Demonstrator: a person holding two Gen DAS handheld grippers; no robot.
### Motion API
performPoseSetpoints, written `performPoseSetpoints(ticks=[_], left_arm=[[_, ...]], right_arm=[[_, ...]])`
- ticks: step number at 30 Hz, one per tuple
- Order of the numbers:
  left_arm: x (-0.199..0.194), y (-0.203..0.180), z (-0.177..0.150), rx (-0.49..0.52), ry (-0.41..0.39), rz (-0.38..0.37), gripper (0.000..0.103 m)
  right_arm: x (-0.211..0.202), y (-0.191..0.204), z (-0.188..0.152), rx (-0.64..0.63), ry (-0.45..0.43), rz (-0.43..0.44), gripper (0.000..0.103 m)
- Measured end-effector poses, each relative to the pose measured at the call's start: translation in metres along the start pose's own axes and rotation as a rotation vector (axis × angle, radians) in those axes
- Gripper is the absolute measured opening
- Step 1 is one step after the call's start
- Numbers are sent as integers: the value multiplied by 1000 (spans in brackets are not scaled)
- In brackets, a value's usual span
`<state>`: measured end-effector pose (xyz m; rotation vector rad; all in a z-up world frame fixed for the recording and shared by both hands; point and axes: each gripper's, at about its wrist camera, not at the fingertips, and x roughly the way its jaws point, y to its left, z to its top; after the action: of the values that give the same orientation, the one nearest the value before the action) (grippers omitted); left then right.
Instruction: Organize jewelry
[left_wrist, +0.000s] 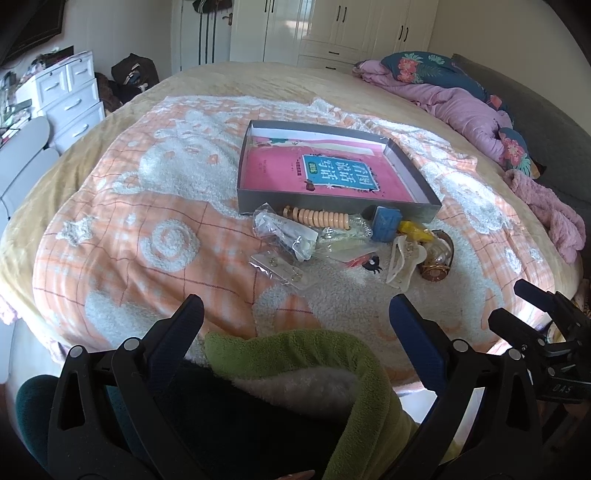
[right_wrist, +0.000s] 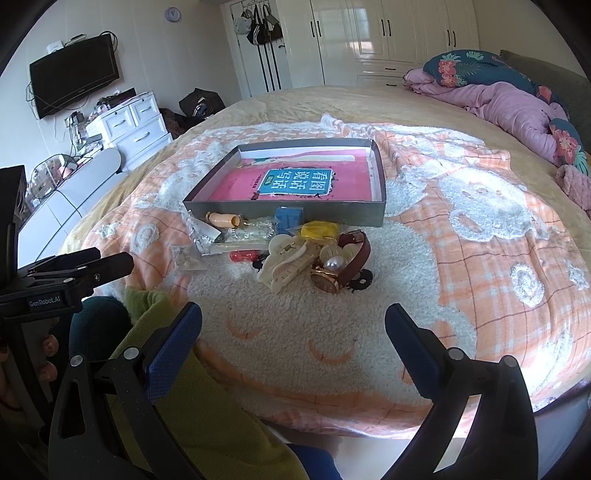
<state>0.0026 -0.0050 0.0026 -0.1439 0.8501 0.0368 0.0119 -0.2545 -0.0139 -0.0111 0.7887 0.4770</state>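
A pile of jewelry lies on the bed's blanket in front of a grey box lid (left_wrist: 332, 205) (right_wrist: 288, 213) that holds a pink book (left_wrist: 325, 173) (right_wrist: 295, 182). The pile has a peach bead bracelet (left_wrist: 319, 218) (right_wrist: 223, 219), a blue box (left_wrist: 386, 223) (right_wrist: 290, 218), bagged earrings (left_wrist: 282, 269) (right_wrist: 190, 258), a cream hair claw (left_wrist: 400, 264) (right_wrist: 282, 264), a brown-strapped gold watch (left_wrist: 437, 258) (right_wrist: 341, 267) and a pearl (right_wrist: 335, 263). My left gripper (left_wrist: 295, 317) is open and empty, short of the pile. My right gripper (right_wrist: 293, 321) is open and empty, also short of it.
A pink quilt and floral pillow (left_wrist: 461, 96) (right_wrist: 509, 99) lie at the bed's far right. White drawers (left_wrist: 70, 96) (right_wrist: 133, 125) stand left of the bed. A green sleeve (left_wrist: 314, 362) (right_wrist: 207, 406) lies under the grippers. Wardrobes (right_wrist: 388, 37) line the back wall.
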Motion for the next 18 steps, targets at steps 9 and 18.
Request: performPoseSetpoints(ticks=[9,18], left_arm=[[18,12,6,-24,36,0,94],[45,22,18,-37,72,-9,94]], right_arm=[[14,-10,12,11,-3,7,99],[33,-23,23,22,-2,-7,99]])
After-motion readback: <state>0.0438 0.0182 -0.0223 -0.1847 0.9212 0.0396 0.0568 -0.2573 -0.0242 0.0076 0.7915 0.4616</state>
